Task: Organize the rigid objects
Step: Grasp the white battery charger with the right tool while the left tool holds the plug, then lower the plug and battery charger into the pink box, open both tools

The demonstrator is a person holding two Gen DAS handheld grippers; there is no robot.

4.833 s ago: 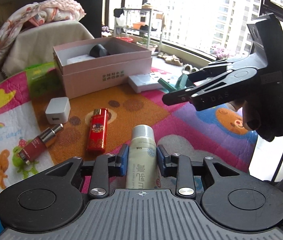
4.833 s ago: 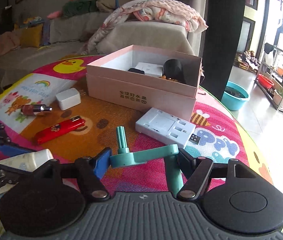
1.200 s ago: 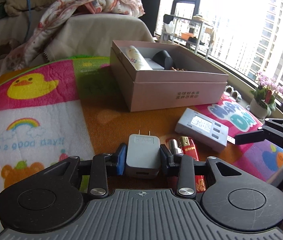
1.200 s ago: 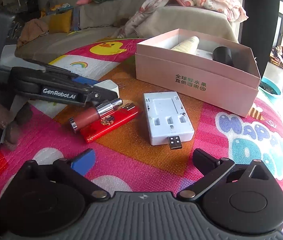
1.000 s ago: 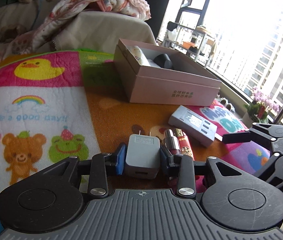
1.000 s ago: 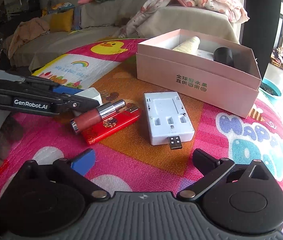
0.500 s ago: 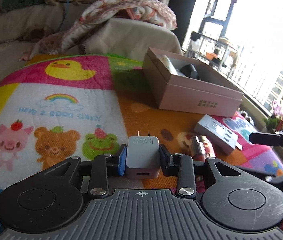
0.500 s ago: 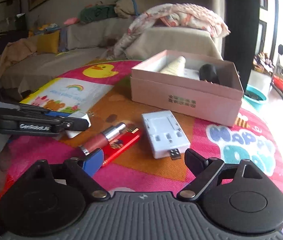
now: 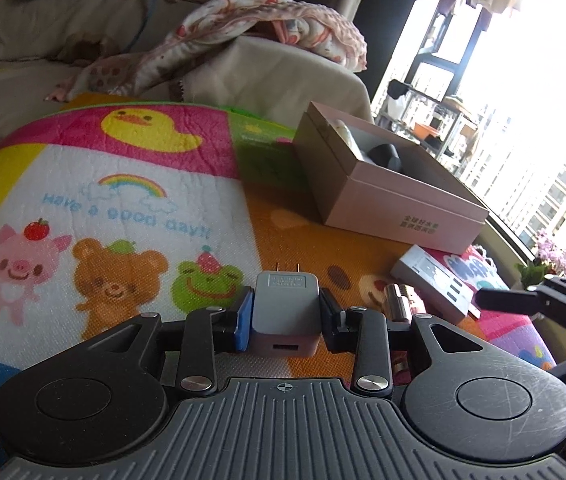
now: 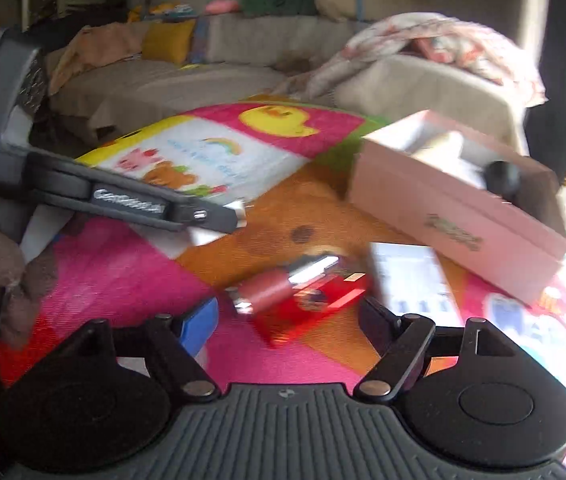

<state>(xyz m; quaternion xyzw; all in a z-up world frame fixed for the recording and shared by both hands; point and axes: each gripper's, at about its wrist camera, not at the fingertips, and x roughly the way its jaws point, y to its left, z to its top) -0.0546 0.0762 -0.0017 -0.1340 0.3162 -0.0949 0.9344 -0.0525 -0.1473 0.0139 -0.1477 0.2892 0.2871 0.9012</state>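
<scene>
My left gripper (image 9: 285, 314) is shut on a white plug charger (image 9: 285, 312), prongs pointing away, held above the mat. The pink box (image 9: 395, 196) stands ahead to the right with a cream bottle (image 9: 343, 130) and a dark round object (image 9: 385, 156) inside. My right gripper (image 10: 289, 318) is open and empty, low over a red lighter (image 10: 315, 308) and a red lipstick tube (image 10: 279, 286). A white card-reader hub (image 10: 411, 276) lies beside them. The left gripper (image 10: 239, 216) shows in the right wrist view, at the left.
A colourful cartoon mat (image 9: 103, 216) covers the round table. A sofa with a floral blanket (image 9: 267, 20) stands behind it. The window side (image 9: 543, 160) lies past the table's right edge. The right wrist view is motion-blurred.
The left gripper has lifted and swung left with the charger; the box now sits further right. The right gripper has moved forward and down toward the lighter and lipstick.
</scene>
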